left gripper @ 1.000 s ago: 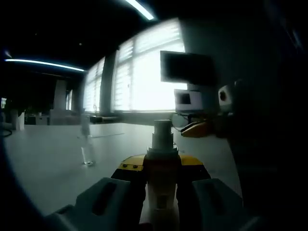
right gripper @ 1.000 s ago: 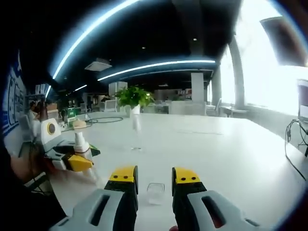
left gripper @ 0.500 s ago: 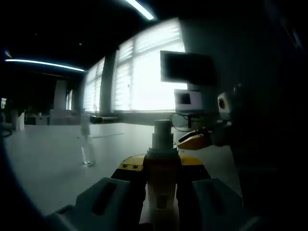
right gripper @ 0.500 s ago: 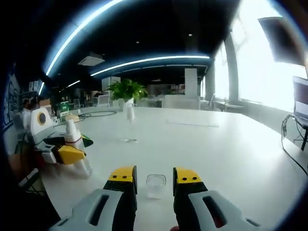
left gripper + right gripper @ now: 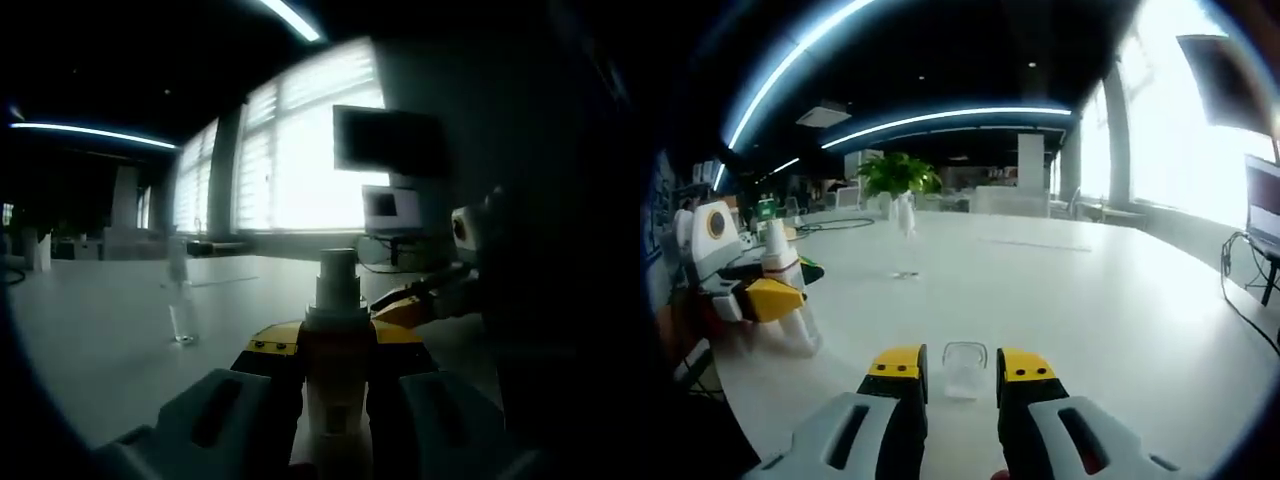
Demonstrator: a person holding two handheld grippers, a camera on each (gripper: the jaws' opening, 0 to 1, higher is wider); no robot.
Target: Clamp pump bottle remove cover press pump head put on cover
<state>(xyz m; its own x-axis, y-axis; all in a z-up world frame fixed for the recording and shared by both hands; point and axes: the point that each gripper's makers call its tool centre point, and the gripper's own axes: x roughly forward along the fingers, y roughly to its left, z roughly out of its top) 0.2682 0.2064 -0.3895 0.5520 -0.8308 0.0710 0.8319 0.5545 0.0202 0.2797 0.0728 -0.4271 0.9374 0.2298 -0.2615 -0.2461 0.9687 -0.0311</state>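
White and broad, the worktop [image 5: 1070, 300] is seen stretching away under curved ceiling lights. In the right gripper view, at the far left, the left tongs [image 5: 760, 298] (grey body, yellow tips) are seen pinching a pale upright pump bottle [image 5: 785, 285], whose bare pump head rises above the jaws and whose base stands at the worktop. Farther right and deeper in the room, a green leafy plant in a white vase [image 5: 898, 185] stands on the worktop. Lower, near the middle, a small clear plastic cover [image 5: 963, 368] rests on the worktop just ahead of the right tongs [image 5: 962, 362]; it is framed in the gap between the two yellow tips, which are spread apart, and whether they touch it cannot be told.

In the left gripper view, a clear slim vessel [image 5: 182, 300] is seen standing on the dim worktop [image 5: 90, 330] at the left. In the middle, the pump bottle [image 5: 336, 330] is held upright between the yellow tips of the left tongs [image 5: 338, 345], its uncapped nozzle standing against bright blinded windows. To the right, the right tongs [image 5: 420, 300] are seen low over the worktop, near a dark monitor [image 5: 390, 140].
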